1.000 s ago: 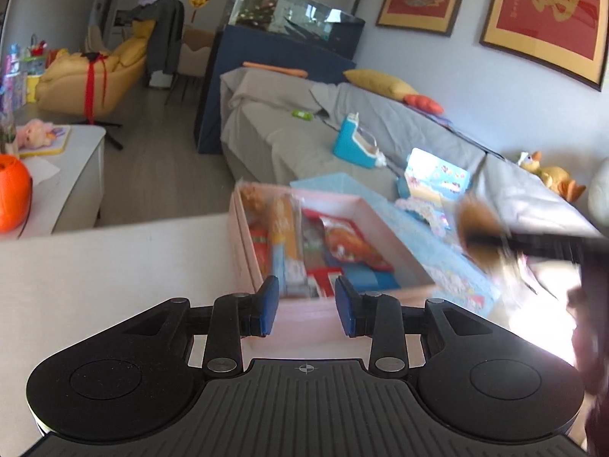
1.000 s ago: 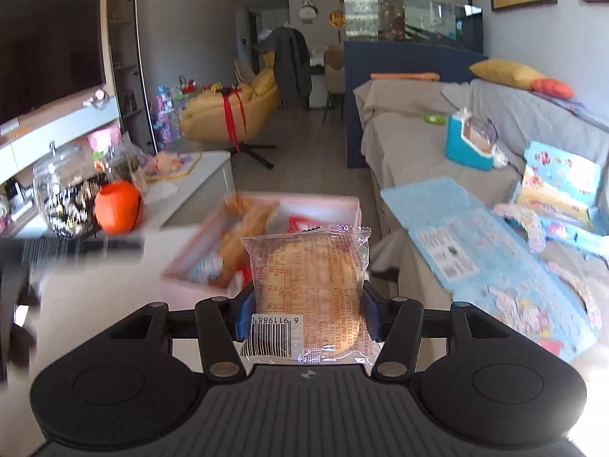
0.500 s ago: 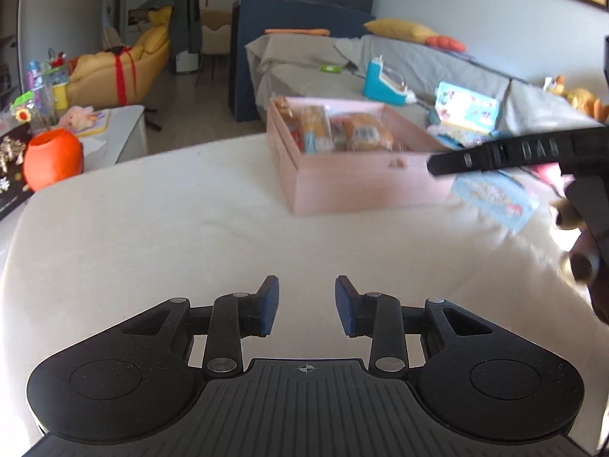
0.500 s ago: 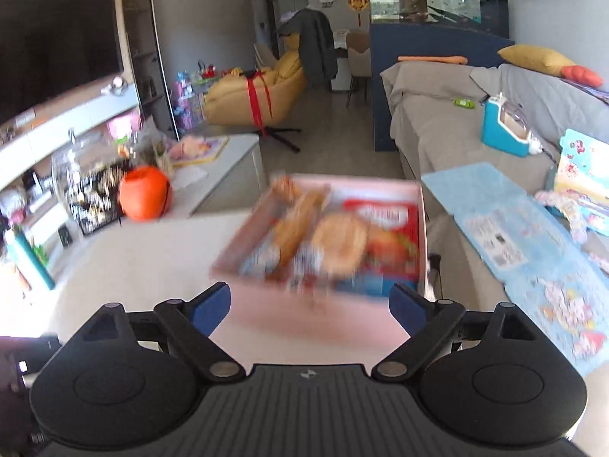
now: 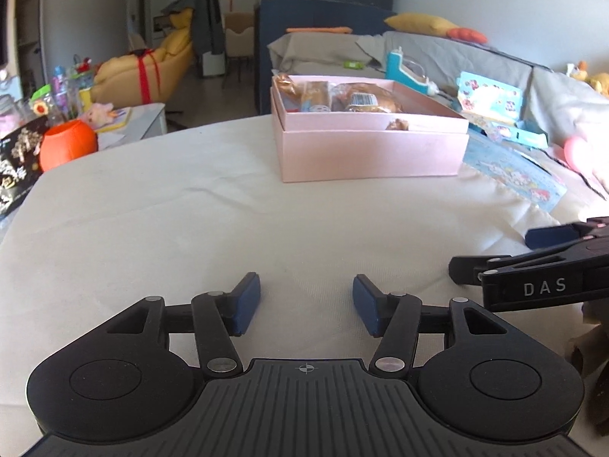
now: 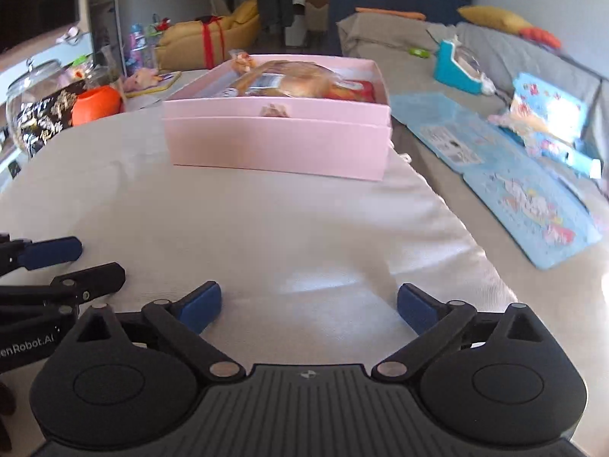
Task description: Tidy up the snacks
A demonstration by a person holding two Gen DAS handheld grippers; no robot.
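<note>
A pink box (image 5: 375, 148) holds several wrapped snacks (image 5: 359, 101) at the far side of the white table (image 5: 190, 236). It also shows in the right wrist view (image 6: 278, 141), with the wrapped bread (image 6: 289, 80) on top. My left gripper (image 5: 306, 304) is open and empty, low over the table's near part. My right gripper (image 6: 309, 306) is open wide and empty, beside the left one. The right gripper's fingers (image 5: 552, 234) show at the right edge of the left wrist view.
An orange pumpkin pot (image 5: 67, 144) and a black snack bag (image 5: 15, 167) stand at the table's left. A glass jar (image 6: 34, 106) is there too. A blue puzzle sheet (image 6: 529, 190) lies on the grey sofa (image 6: 437, 87) to the right.
My right gripper let go of the wrapped bread into the box and opened wide. Both grippers then pulled back from the box and down toward the table's near part.
</note>
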